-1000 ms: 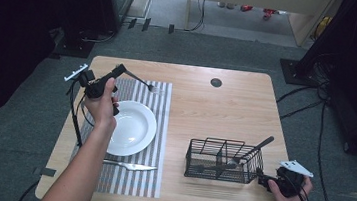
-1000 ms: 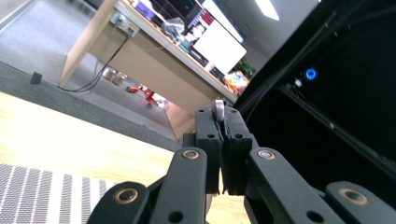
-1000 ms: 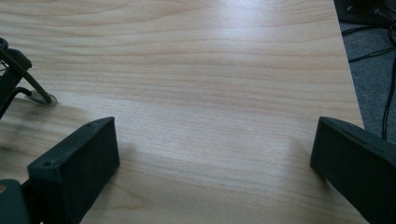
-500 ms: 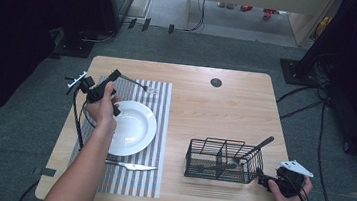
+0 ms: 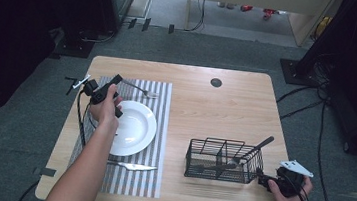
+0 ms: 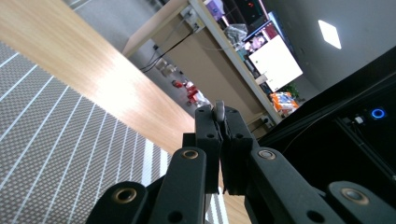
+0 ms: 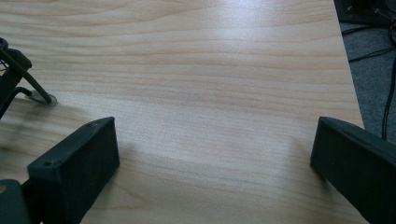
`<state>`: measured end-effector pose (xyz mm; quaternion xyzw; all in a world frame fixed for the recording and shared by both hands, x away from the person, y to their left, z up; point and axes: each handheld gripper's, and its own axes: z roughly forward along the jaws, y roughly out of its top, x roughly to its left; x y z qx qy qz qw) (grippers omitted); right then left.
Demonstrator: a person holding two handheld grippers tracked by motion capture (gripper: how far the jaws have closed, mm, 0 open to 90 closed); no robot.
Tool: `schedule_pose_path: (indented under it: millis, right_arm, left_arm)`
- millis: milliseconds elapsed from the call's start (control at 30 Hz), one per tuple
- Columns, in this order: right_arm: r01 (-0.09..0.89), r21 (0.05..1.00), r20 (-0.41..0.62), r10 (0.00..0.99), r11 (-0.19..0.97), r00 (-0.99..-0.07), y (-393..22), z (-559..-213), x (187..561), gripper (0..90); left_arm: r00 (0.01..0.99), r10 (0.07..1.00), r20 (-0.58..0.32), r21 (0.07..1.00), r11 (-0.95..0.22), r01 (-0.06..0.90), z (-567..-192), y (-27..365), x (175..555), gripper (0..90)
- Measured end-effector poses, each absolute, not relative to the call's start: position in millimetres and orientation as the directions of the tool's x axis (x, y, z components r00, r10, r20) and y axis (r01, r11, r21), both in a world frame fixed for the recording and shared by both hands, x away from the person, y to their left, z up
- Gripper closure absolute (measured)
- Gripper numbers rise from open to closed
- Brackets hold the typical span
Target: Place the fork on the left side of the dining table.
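The left gripper [image 5: 116, 80] is clamped on the handle of a metal fork [image 5: 140, 89], whose tines reach out over the far end of a grey striped placemat [image 5: 156, 123], just beyond a white plate [image 5: 136, 126]; in the left gripper view its jaws pinch the fork's handle end [image 6: 218, 111] tight between them. A knife [image 5: 132, 166] lies on the mat at the plate's near side. At the table's [image 5: 215, 114] near right corner, the right gripper [image 5: 264, 180] rests with jaws spread wide and empty, just beside a black wire caddy [image 5: 223, 160] that holds a dark-handled utensil [image 5: 254, 147].
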<state>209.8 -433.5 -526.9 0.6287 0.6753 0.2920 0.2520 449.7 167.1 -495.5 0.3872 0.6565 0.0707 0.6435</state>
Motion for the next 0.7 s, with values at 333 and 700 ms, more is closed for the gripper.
schedule_pose_path:
  millis: [333, 700]
  right_arm:
    - [0.702, 0.711, 0.027, 0.996, 0.039, -0.083, -433, -527, 210, 0.8]
    - [0.702, 0.711, 0.027, 0.996, 0.039, -0.083, -433, -527, 210, 0.8]
  left_arm:
    - [0.08, 0.649, -0.756, 0.609, 0.654, 0.449, -498, 172, 450, 85.9]
    - [0.028, 0.689, -0.725, 0.583, 0.591, 0.557, -497, 184, 455, 69.1]
